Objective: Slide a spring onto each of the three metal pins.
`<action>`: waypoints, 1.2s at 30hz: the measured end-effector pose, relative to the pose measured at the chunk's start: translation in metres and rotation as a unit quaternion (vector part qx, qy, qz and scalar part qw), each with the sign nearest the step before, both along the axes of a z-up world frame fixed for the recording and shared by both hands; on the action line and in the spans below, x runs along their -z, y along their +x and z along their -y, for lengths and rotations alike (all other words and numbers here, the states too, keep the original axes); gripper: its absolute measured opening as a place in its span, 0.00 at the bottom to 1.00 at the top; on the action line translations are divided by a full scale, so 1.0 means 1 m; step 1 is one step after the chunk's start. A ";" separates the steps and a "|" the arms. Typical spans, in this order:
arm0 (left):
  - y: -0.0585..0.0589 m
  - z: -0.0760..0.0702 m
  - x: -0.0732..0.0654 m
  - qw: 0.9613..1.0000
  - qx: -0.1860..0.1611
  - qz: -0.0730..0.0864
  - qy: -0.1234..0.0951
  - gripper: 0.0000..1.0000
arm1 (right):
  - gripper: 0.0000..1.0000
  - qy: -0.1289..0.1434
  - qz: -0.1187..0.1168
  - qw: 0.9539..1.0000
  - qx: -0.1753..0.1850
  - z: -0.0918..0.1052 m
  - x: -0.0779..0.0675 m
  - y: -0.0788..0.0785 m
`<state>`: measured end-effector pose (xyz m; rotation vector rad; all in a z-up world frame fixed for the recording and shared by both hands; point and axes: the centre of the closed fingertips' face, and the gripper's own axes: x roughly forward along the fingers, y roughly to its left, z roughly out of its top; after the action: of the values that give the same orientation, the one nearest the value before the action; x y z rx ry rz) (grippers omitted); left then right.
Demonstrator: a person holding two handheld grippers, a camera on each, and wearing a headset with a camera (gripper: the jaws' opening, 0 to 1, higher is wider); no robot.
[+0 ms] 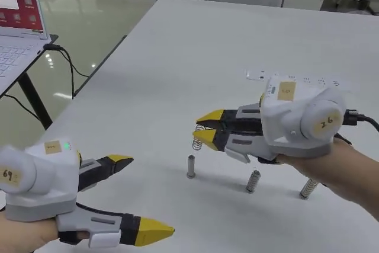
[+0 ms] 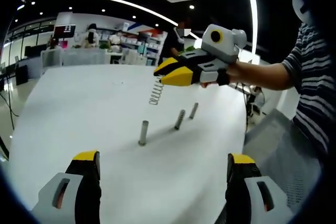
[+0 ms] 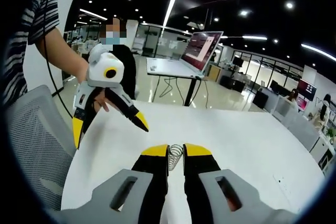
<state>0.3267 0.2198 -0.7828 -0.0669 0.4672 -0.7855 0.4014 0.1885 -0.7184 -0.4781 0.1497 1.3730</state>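
With my right gripper [image 1: 203,130] pinching the last spring [image 1: 197,143] just above the bare pin [image 1: 190,166], I must centre and lower it; my left gripper [image 1: 147,194] gapes empty.

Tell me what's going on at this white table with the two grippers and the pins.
A person holds a hand-held gripper in each hand over the white table. The right hand-held gripper is shut on a small coiled metal spring, just above the one bare upright metal pin. The middle pin and the rightmost pin already carry springs. The left hand-held gripper is open, holding nothing.
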 end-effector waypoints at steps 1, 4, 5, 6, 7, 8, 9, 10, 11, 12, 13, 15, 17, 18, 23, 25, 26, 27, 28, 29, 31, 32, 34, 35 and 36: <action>-0.001 0.000 0.000 1.000 -0.001 0.000 -0.002 0.98 | 0.07 0.002 -0.003 1.000 0.001 -0.001 0.000 0.001; -0.001 -0.001 0.001 1.000 -0.001 0.001 0.001 0.98 | 0.07 -0.004 -0.006 1.000 0.003 -0.003 0.006 0.002; -0.001 -0.001 0.001 1.000 -0.001 0.000 0.000 0.98 | 0.07 -0.008 -0.009 1.000 0.002 -0.003 0.009 0.002; -0.002 -0.002 0.001 1.000 -0.001 0.000 0.000 0.98 | 0.07 -0.013 -0.013 1.000 0.002 -0.004 0.013 0.002; -0.001 -0.003 0.001 1.000 -0.002 0.000 0.001 0.98 | 0.07 -0.018 -0.014 1.000 0.003 -0.004 0.016 0.002; -0.001 -0.004 0.000 1.000 -0.003 0.001 0.000 0.98 | 0.07 -0.022 -0.013 1.000 0.003 -0.004 0.020 0.002; -0.001 -0.004 0.000 1.000 -0.004 0.000 -0.001 0.98 | 0.07 -0.023 -0.015 1.000 0.003 -0.005 0.021 0.001; -0.001 -0.004 0.000 1.000 -0.005 0.000 -0.002 0.98 | 0.07 -0.026 -0.016 1.000 0.001 -0.006 0.023 0.000; -0.001 -0.004 0.001 1.000 -0.005 0.000 -0.001 0.98 | 0.07 -0.027 -0.015 1.000 0.000 -0.006 0.024 -0.001; -0.002 -0.004 0.001 1.000 -0.005 0.000 -0.001 0.98 | 0.07 -0.028 -0.016 0.999 0.000 -0.007 0.025 -0.001; -0.002 -0.004 0.001 1.000 -0.005 0.000 -0.002 0.98 | 0.07 -0.027 -0.017 0.999 -0.001 -0.008 0.025 -0.001; -0.002 -0.003 0.001 1.000 -0.005 0.002 -0.002 0.98 | 0.07 -0.027 -0.017 1.000 0.002 -0.009 0.026 0.000; -0.003 -0.003 0.000 1.000 -0.004 0.003 -0.004 0.98 | 0.07 -0.023 -0.021 1.000 0.006 -0.009 0.026 0.002; -0.003 -0.003 0.000 1.000 -0.004 0.003 -0.003 0.98 | 0.07 -0.022 -0.021 0.999 0.008 -0.009 0.026 0.003; -0.003 -0.004 -0.001 1.000 -0.004 0.004 0.000 0.98 | 0.07 -0.020 -0.030 0.999 0.015 -0.009 0.028 0.005; -0.003 -0.004 -0.001 1.000 -0.005 0.004 0.000 0.98 | 0.07 -0.022 -0.033 0.999 0.015 -0.009 0.030 0.005; -0.003 -0.004 -0.001 1.000 -0.005 0.004 -0.001 0.98 | 0.07 -0.024 -0.033 0.999 0.015 -0.009 0.032 0.005; -0.003 -0.004 -0.001 1.000 -0.005 0.004 -0.001 0.98 | 0.07 -0.024 -0.034 0.999 0.016 -0.008 0.032 0.005; -0.003 -0.003 -0.001 1.000 -0.005 0.004 0.000 0.98 | 0.07 -0.025 -0.035 0.999 0.017 -0.008 0.033 0.005; -0.003 -0.003 -0.001 1.000 -0.004 0.004 0.001 0.98 | 0.07 -0.025 -0.035 0.999 0.018 -0.008 0.033 0.005; -0.003 -0.003 -0.001 1.000 -0.005 0.002 -0.002 0.98 | 0.07 -0.024 -0.037 0.999 0.021 -0.007 0.033 0.007; -0.003 -0.002 -0.001 1.000 -0.005 0.002 -0.002 0.98 | 0.07 -0.022 -0.039 0.999 0.022 -0.008 0.033 0.007; -0.003 -0.002 -0.001 1.000 -0.005 0.003 -0.002 0.98 | 0.07 -0.022 -0.041 0.999 0.023 -0.008 0.034 0.008; -0.002 -0.002 -0.001 1.000 -0.004 0.003 -0.002 0.98 | 0.07 -0.022 -0.041 0.999 0.023 -0.008 0.034 0.008; -0.002 -0.002 -0.001 1.000 -0.004 0.003 -0.002 0.98 | 0.07 -0.023 -0.042 0.999 0.023 -0.009 0.035 0.007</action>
<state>0.3244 0.2214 -0.7822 -0.0703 0.4597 -0.7777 0.4086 0.1971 -0.7536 -0.4522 0.2591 1.3481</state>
